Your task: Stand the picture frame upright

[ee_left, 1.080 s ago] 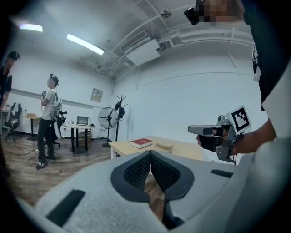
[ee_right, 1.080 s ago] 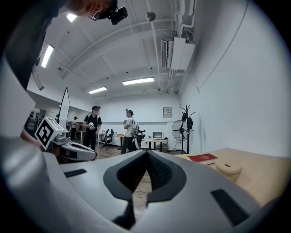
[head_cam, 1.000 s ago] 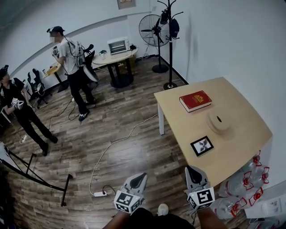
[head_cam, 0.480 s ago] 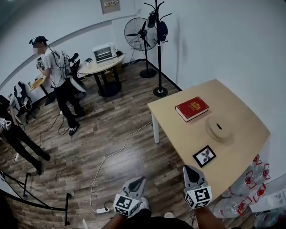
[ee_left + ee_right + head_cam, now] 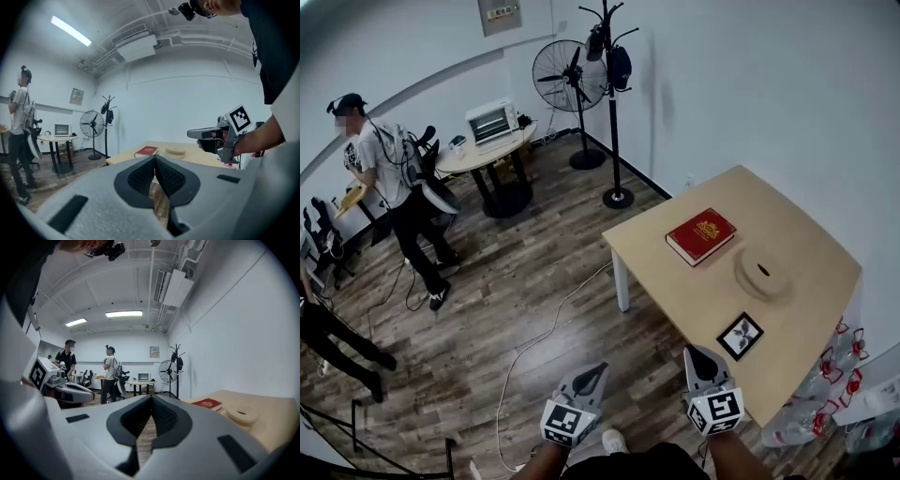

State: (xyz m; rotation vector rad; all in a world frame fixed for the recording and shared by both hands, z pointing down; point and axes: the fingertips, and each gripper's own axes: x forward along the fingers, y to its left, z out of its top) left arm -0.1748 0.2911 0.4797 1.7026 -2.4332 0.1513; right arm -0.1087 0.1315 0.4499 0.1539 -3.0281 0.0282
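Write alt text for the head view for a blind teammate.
A black picture frame lies flat by the near edge of a wooden table, a round beige disc and a red book beyond it. The left gripper and right gripper, both shut and empty, hover short of the table.

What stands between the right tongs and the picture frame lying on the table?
Nothing visible. The picture frame lies flat near the table edge ahead of the right tongs; the red book and round disc sit beyond it.

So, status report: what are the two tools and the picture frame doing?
Left tool and right tool shut, empty, short of the frame. Picture frame lying flat near table edge, untouched. Book and round disc farther back, apart.
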